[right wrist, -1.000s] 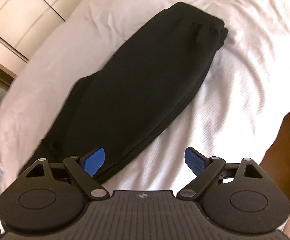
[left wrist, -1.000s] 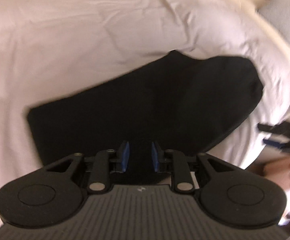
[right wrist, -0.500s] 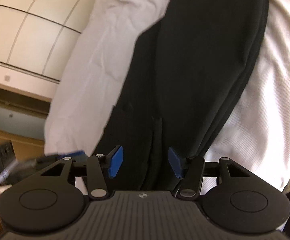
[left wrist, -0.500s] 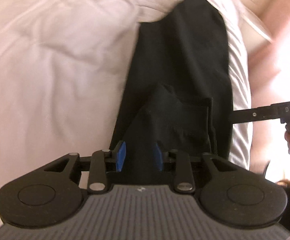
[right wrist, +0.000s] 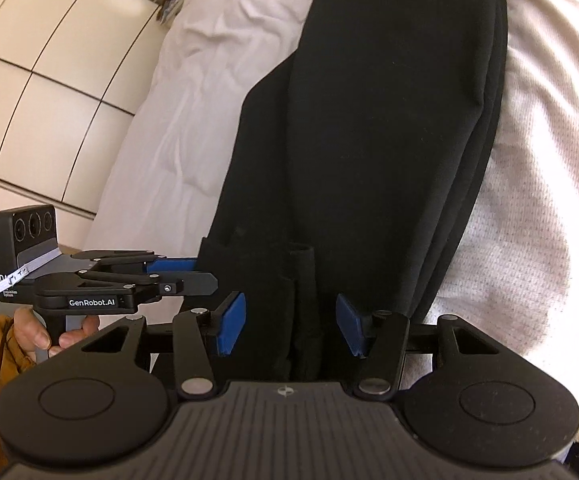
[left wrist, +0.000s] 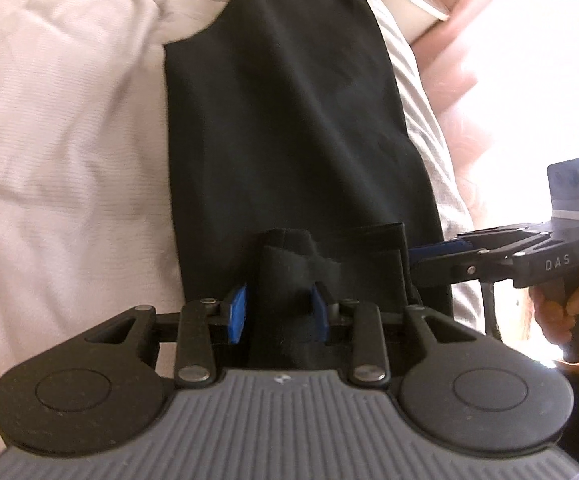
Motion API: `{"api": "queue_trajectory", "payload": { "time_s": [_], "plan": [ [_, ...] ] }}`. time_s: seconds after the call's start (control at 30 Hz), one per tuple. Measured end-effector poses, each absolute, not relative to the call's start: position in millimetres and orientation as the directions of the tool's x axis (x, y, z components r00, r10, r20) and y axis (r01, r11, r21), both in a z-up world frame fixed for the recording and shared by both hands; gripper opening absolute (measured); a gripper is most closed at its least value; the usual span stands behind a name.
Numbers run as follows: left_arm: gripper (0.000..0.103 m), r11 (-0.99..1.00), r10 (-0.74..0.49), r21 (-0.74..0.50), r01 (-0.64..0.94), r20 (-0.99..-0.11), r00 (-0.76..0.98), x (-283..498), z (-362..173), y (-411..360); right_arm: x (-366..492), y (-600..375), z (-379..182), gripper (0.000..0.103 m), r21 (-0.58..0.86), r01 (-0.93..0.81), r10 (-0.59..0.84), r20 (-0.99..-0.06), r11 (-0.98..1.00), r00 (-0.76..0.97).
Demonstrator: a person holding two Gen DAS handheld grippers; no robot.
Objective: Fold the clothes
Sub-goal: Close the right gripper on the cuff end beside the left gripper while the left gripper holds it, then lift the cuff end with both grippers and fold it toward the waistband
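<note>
Trousers (left wrist: 289,128) lie lengthwise near white bedding's (left wrist: 61,140) right edge.

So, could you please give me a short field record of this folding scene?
garment: black trousers, folded lengthwise, waistband at the far end
surface: white bedding
left gripper: jaws just opened slightly, pinching the bunched leg end
right gripper: jaws just closed partway, a fold of the leg end between them, contact unclear
background: pale cabinets

Left gripper (left wrist: 276,312) and right gripper (right wrist: 291,324), jaws half-parted.
</note>
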State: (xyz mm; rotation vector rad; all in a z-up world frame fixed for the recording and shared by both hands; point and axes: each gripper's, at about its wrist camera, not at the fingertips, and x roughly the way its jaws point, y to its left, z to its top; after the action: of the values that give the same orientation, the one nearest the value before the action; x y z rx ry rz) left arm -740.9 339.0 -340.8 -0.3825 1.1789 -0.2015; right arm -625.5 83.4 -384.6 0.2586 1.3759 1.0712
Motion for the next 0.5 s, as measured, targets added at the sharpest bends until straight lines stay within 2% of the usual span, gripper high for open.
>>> {"api": "queue_trajectory", "payload": {
  "time_s": [0.07,0.17,0.23,0.3,0.37,0.5],
  "plan": [
    [0.029,0.909,-0.374,-0.416,-0.035,-0.849,0.372,-737,-347,337,-626,87,-388,0.051,0.711,-0.462,0.735,-0.657,0.531,-0.168],
    [0.029,0.909,-0.374,-0.415,-0.032,-0.849,0.373,-736,-353,334,-631,97,-391,0.039,0.71,-0.478,0.732,-0.657,0.518,-0.182],
    [0.028,0.906,-0.375,-0.421,-0.047,-0.847,0.376,-736,-356,336,-633,103,-394,0.036,0.703,-0.489,0.725,-0.663,0.516,-0.188],
    [0.027,0.906,-0.37,-0.42,-0.053,-0.848,0.379,-736,-357,336,-633,114,-399,0.019,0.694,-0.492,0.71,-0.677,0.525,-0.196],
    [0.028,0.905,-0.369,-0.42,-0.061,-0.849,0.378,-736,-358,337,-630,119,-401,0.016,0.684,-0.494,0.691,-0.693,0.537,-0.207],
    [0.027,0.909,-0.36,-0.411,-0.069,-0.858,0.367,-732,-361,335,-625,129,-401,0.016,0.652,-0.509,0.638,-0.733,0.562,-0.236]
  ]
}}
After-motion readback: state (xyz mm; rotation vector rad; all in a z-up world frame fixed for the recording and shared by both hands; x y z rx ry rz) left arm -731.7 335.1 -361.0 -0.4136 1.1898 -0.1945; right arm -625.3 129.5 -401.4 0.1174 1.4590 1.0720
